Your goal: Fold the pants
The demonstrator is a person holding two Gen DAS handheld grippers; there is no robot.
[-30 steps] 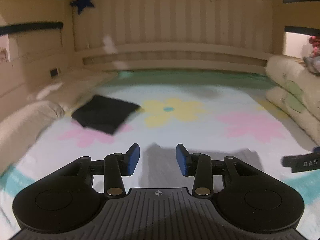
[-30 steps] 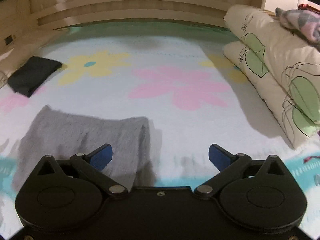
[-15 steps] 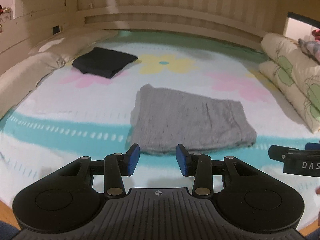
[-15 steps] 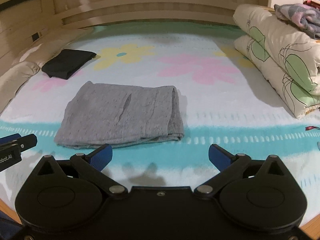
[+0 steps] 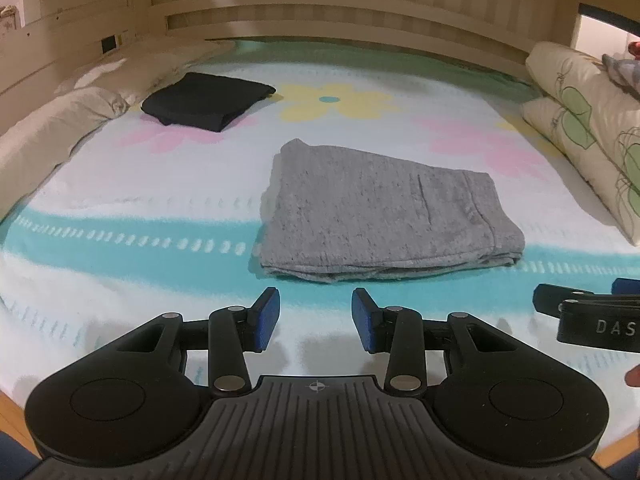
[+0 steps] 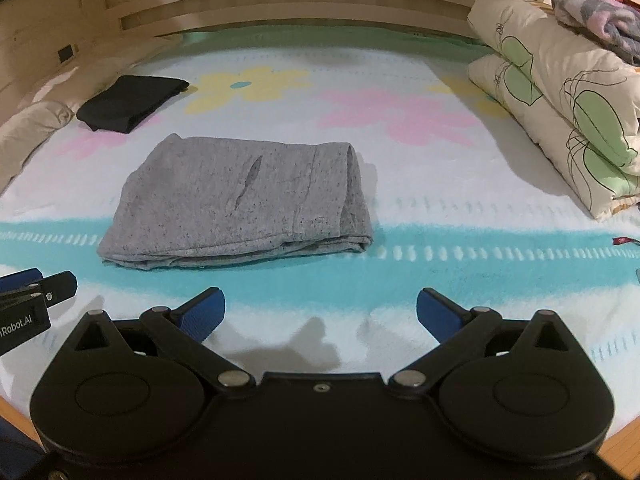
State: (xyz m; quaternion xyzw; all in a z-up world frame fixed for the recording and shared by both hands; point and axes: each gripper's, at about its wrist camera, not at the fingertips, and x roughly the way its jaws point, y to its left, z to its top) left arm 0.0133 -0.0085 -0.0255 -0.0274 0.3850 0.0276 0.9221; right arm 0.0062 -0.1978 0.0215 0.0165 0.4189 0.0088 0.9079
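Note:
Grey pants [image 5: 380,212] lie folded into a flat rectangle on the flowered bed sheet [image 5: 120,216]; in the right wrist view the grey pants [image 6: 240,204] sit left of centre. My left gripper [image 5: 316,320] hovers over the sheet just short of the pants' near edge, its blue pads apart with nothing between them. My right gripper [image 6: 320,312] stands wide open, empty, over the teal stripe in front of the pants. Each view catches the other gripper's tip at its side edge.
A folded black garment [image 5: 208,106] lies at the back left of the bed. Beige bedding [image 5: 52,128] runs along the left side. Folded flower-print quilts [image 6: 560,92] are stacked at the right, with a bunched cloth [image 6: 600,20] on top. A wooden headboard [image 5: 320,12] closes the far end.
Both grippers have pulled back toward the bed's near edge. The grey pants, earlier right under the fingers, now lie whole and folded in front of them. Both stay empty.

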